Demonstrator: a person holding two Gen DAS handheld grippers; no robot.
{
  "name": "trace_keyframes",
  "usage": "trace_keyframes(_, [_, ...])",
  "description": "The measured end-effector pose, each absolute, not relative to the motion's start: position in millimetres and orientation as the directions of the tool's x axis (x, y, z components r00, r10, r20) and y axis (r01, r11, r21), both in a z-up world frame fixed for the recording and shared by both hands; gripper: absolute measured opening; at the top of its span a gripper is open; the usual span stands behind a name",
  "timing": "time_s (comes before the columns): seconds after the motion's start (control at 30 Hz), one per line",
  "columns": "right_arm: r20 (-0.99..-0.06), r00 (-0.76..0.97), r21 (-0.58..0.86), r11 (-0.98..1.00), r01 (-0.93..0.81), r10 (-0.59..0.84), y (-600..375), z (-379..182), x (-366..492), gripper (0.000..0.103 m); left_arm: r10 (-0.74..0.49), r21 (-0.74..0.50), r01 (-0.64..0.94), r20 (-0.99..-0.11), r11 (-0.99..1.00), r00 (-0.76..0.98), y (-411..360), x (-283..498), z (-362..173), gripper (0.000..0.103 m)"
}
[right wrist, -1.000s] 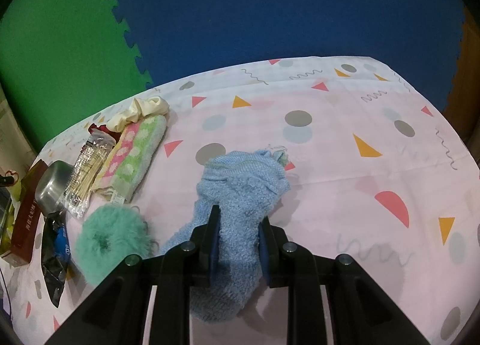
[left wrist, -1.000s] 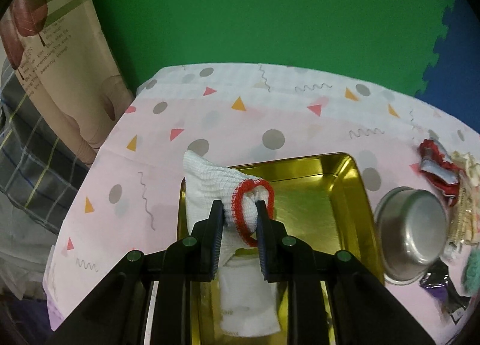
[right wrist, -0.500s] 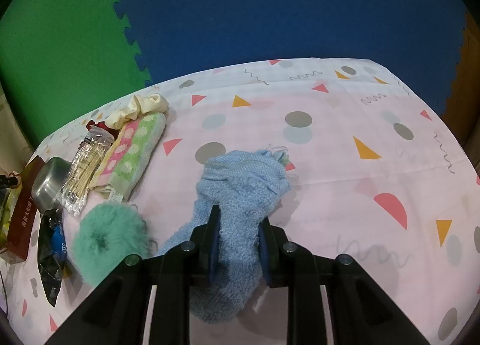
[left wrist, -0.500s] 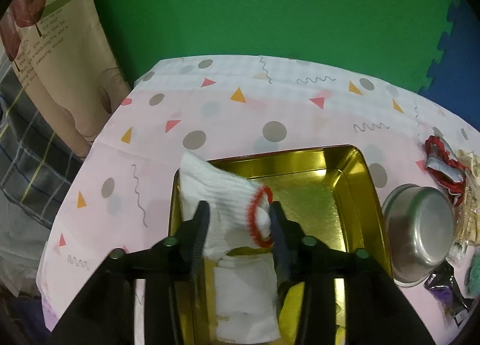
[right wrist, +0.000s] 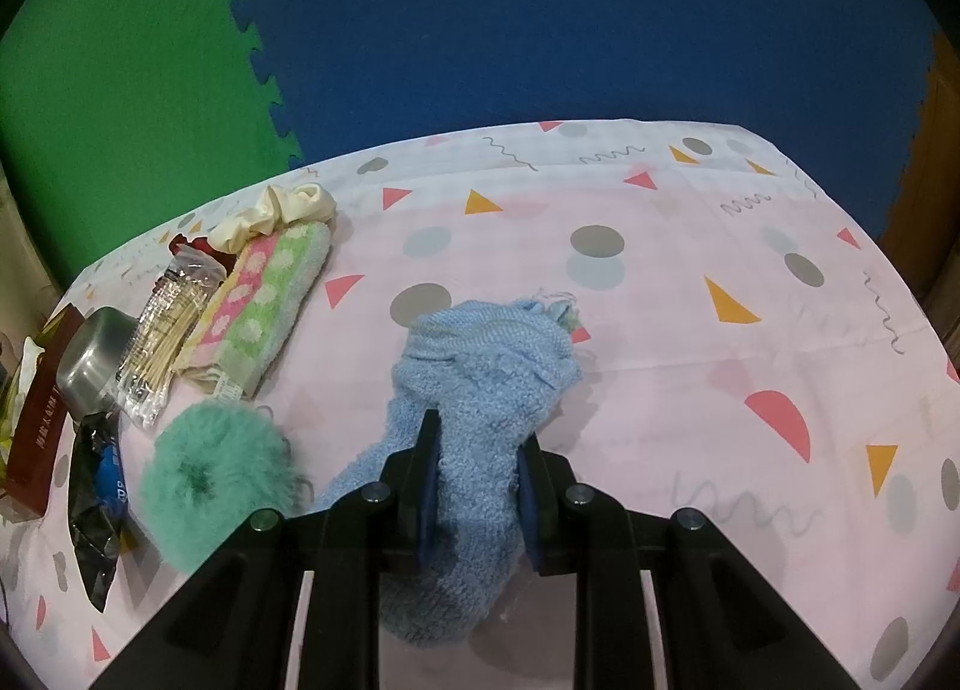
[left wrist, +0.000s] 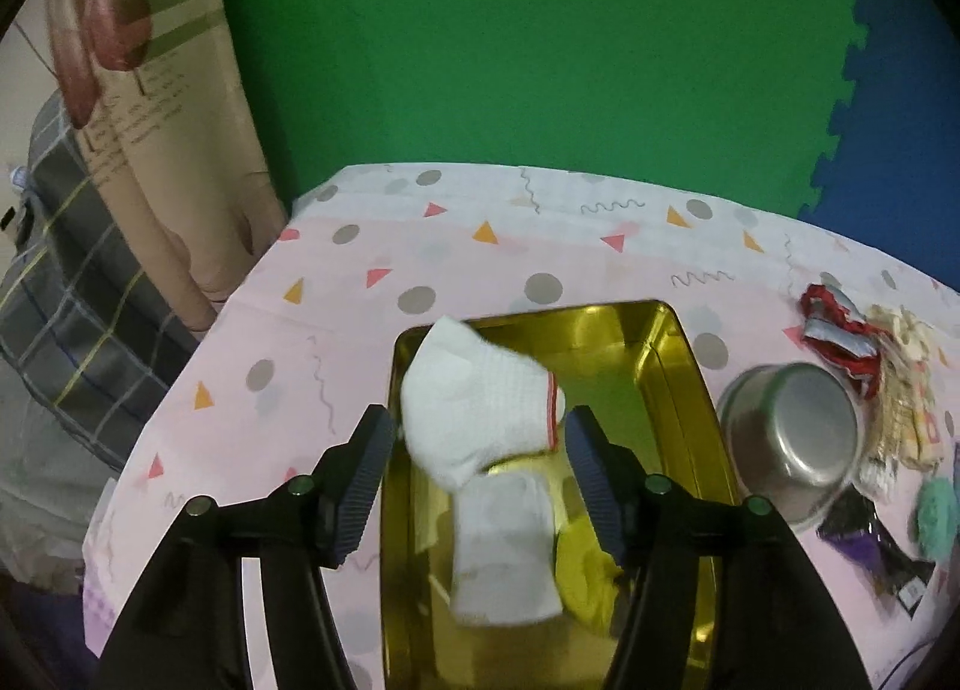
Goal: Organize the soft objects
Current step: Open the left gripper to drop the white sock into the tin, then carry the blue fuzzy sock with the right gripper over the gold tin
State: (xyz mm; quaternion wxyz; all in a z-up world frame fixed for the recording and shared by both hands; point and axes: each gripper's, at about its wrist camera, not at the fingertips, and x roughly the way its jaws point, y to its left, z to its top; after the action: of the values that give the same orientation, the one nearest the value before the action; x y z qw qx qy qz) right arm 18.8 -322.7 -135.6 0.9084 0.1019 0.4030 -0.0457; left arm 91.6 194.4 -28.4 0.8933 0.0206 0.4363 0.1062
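The left gripper [left wrist: 477, 450] has its jaws parted, and they have just been opening; the white sock with a red cuff [left wrist: 480, 420] sits between them but neither pad presses on it, so it is let go, draped over the near left part of the gold metal tray [left wrist: 678, 366] with its upper end poking over the tray's far left rim. Under it in the tray lies another white sock [left wrist: 504, 558], and beside that something yellow [left wrist: 585, 576] that I cannot make out well. To the right of the tray, on the pink patterned cloth of the desk [left wrist: 360, 294], a small steel bowl [left wrist: 792, 438] lies tipped on its side, with a red and grey wrapper [left wrist: 840, 330] beyond it. The right gripper [right wrist: 477, 480] is clenched on a light blue terry sock [right wrist: 480, 390], its jaws pinching the sock's middle while the rest lies bunched on the cloth ahead and trails back beneath the gripper. Just left of it is a fluffy teal scrunchie [right wrist: 210, 474], then a pink and green dotted sock [right wrist: 264, 300], a packet of toothpicks [right wrist: 162, 330], a cream scrunchie [right wrist: 276, 210], a black and blue wrapper [right wrist: 99, 504] and a dark red box [right wrist: 42, 426]. Behind the desk, green and blue foam mats [right wrist: 540, 18] interlock
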Motion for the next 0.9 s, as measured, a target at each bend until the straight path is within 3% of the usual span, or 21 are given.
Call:
trace_keyframes(0.4, [-0.734, 0.677, 0.077, 0.984, 0.161, -0.054, -313.5, -129.8, 16.8, 0.021, 0.258, 0.120, -0.256, -0.737, 0.959, 0.625, 196.8, 31.3, -37.1, 0.072])
trace_keyframes(0.9, [-0.705, 0.704, 0.043, 0.985, 0.168, -0.089, -296.9, -90.9, 10.5, 0.020, 0.275, 0.078, -0.324, -0.732, 0.943, 0.623, 211.2, 8.4, -50.3, 0.076])
